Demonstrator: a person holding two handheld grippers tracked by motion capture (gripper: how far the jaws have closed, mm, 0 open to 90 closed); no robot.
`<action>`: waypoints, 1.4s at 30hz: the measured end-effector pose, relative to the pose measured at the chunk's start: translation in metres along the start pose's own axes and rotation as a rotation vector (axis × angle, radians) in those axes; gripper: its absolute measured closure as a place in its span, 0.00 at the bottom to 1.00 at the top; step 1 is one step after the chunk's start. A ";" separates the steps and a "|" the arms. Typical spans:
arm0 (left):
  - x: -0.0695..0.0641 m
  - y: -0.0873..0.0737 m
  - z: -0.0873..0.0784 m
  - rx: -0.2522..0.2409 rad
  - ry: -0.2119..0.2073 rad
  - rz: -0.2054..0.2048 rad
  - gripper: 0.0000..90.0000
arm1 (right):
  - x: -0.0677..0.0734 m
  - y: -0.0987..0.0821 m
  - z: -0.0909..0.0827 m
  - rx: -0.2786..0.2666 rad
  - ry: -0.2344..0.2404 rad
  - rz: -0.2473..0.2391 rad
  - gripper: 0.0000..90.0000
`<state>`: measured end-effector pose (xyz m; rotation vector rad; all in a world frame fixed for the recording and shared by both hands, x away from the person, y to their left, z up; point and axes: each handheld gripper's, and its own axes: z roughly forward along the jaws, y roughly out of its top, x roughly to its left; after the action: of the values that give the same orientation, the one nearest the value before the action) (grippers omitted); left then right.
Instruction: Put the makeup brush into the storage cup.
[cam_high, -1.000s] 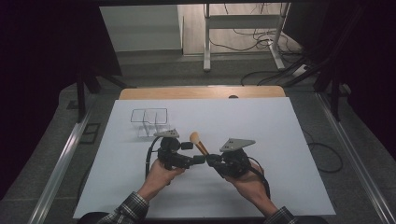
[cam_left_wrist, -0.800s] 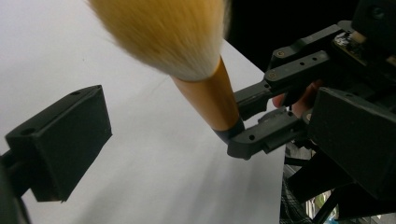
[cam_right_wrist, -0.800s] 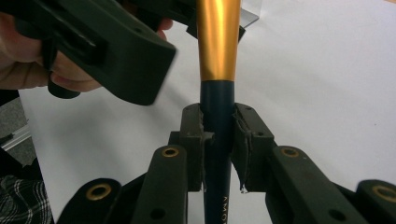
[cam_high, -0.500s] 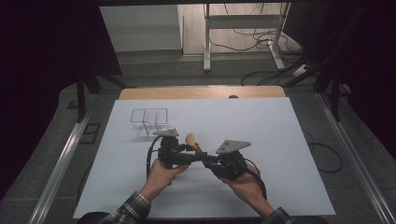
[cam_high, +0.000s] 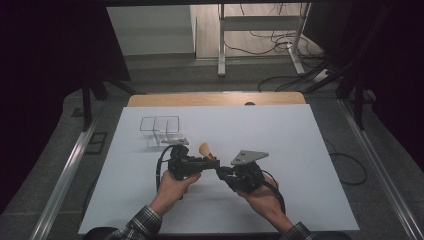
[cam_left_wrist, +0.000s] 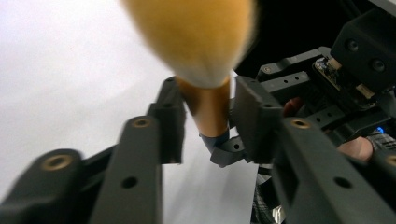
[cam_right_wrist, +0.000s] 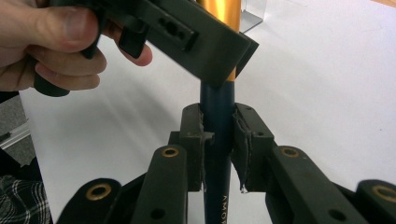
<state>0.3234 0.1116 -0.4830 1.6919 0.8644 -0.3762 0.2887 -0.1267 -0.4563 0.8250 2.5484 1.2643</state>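
Note:
A makeup brush (cam_high: 205, 149) with an orange tuft, gold ferrule (cam_left_wrist: 208, 109) and dark blue handle (cam_right_wrist: 217, 126) is held above the white table sheet between both grippers. My right gripper (cam_high: 220, 170) is shut on the blue handle, its pads (cam_right_wrist: 192, 135) pressing from both sides. My left gripper (cam_high: 207, 160) has just been closing and now clamps the gold ferrule just below the tuft, one pad (cam_left_wrist: 172, 122) on each side of it. In the right gripper view the left gripper's jaws cross the ferrule (cam_right_wrist: 224, 11) above my right gripper (cam_right_wrist: 218, 135). Both point toward each other near the table's middle.
A clear acrylic holder (cam_high: 160, 131) stands on the white sheet (cam_high: 300, 150) to the left, behind the left hand. The wooden table edge (cam_high: 215, 98) lies at the far side. Metal rails run along both sides, and cables lie on the floor beyond.
The left gripper's jaws have closed from wide open onto the brush's ferrule. The brush head has shifted slightly left. The right gripper has kept its grip and place.

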 end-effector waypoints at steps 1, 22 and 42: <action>0.001 0.000 0.000 -0.005 -0.012 -0.013 0.76 | 0.000 0.000 0.000 -0.001 0.000 -0.001 0.83; -0.009 0.003 -0.005 0.018 0.091 0.040 0.80 | -0.008 -0.004 0.013 0.081 0.031 0.029 0.34; -0.013 0.008 -0.014 0.035 0.183 0.110 0.80 | -0.015 -0.010 0.018 0.124 0.046 0.076 0.11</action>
<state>0.3173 0.1194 -0.4648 1.8180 0.8973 -0.1645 0.3043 -0.1283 -0.4765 0.9355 2.6785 1.1693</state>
